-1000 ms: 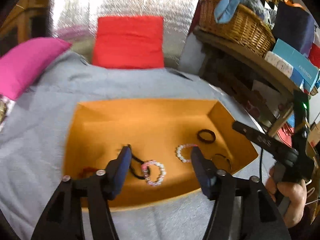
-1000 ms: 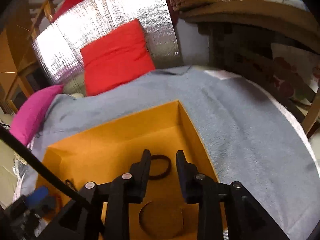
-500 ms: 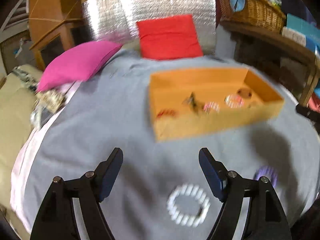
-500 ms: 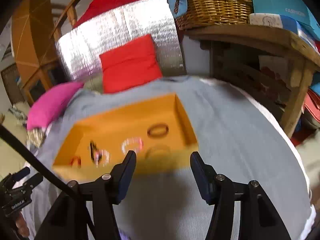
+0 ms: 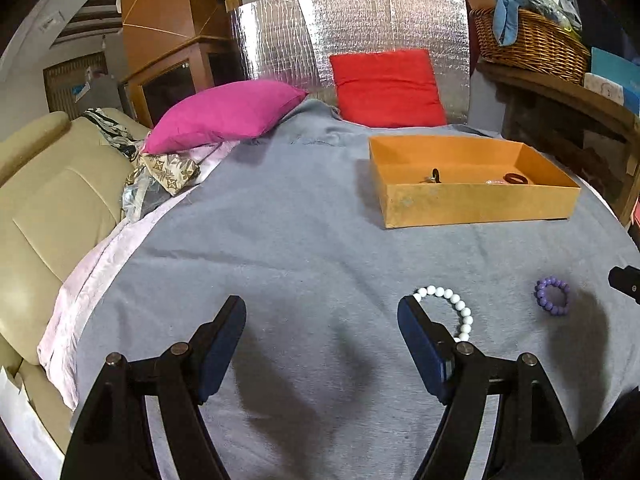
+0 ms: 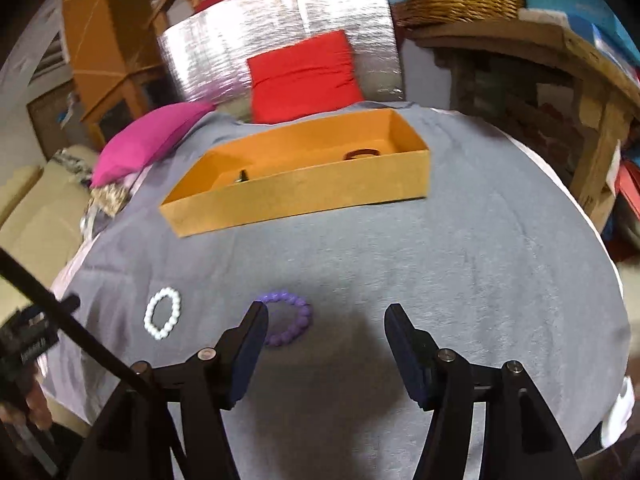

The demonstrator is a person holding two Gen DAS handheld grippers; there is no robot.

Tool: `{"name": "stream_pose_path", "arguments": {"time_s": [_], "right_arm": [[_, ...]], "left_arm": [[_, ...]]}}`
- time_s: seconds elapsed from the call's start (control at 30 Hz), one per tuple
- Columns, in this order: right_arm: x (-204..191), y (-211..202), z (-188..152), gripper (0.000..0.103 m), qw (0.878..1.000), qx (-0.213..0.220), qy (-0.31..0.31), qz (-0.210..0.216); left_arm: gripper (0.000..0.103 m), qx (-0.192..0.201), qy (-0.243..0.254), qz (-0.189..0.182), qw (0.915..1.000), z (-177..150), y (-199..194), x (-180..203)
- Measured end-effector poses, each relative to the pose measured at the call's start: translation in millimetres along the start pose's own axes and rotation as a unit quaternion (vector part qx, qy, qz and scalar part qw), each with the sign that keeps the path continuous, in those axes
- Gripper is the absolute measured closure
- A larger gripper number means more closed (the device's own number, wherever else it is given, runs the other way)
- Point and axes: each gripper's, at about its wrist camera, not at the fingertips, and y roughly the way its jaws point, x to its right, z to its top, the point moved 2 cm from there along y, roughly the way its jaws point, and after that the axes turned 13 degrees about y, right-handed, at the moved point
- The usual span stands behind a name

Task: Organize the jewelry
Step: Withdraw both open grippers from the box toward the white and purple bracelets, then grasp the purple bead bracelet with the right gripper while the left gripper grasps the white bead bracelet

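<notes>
An orange box [image 5: 476,202] sits on the grey blanket with a dark ring [image 5: 515,179] and other small jewelry inside; it also shows in the right wrist view [image 6: 304,196]. A white bead bracelet [image 5: 456,307] lies on the blanket, partly behind my left gripper's right finger. A purple bead bracelet [image 5: 552,295] lies to its right. My left gripper [image 5: 320,320] is open and empty. My right gripper [image 6: 326,326] is open and empty, its left finger just touching over the purple bracelet [image 6: 286,320]; the white bracelet [image 6: 163,318] lies further left.
A pink pillow [image 5: 224,114] and a red pillow [image 5: 386,86] lie at the back before a silver foil panel. A beige seat [image 5: 48,200] is left. A wooden shelf with a wicker basket [image 5: 528,46] stands right.
Both grippers have pulled back from the orange box to the near blanket. The right gripper has opened wider. The white and purple bracelets have come into view.
</notes>
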Motion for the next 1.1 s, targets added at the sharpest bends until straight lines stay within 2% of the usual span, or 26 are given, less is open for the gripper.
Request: {"name": "stream_pose_path", "arguments": {"time_s": [0.1, 0.33, 0.53, 0.8, 0.97, 1.1], "right_arm": [[-8.3, 4.8, -2.2, 0.037, 1.000, 0.003, -0.008, 0.006], [-31.1, 29.4, -3.6, 0.037, 1.000, -0.023, -0.009, 0.014], [-38.4, 33.3, -4.5, 0.037, 0.999, -0.031, -0.009, 0.022], [-28.3, 36.9, -1.8, 0.036, 0.999, -0.046, 0.010, 0.020], [-15.3, 40.3, -0.4, 0.034, 0.998, -0.055, 0.028, 0.008], [-5.4, 44.3, -0.4, 0.033, 0.997, -0.067, 0.048, 0.001]], "left_arm": [[0.024, -0.008, -0.006, -0.008, 0.9999, -0.3, 8.4, -3.3], [0.024, -0.019, 0.000, -0.009, 0.9998, 1.2, 26.0, -1.1], [0.024, -0.026, 0.007, -0.013, 0.9996, 3.3, 37.6, 3.9], [0.024, -0.042, 0.013, -0.025, 0.9987, 3.8, 50.6, 11.8], [0.024, -0.067, 0.012, -0.057, 0.9960, -0.7, 60.9, 17.4], [0.024, -0.087, 0.018, -0.069, 0.9937, -5.7, 68.5, 23.2]]}}
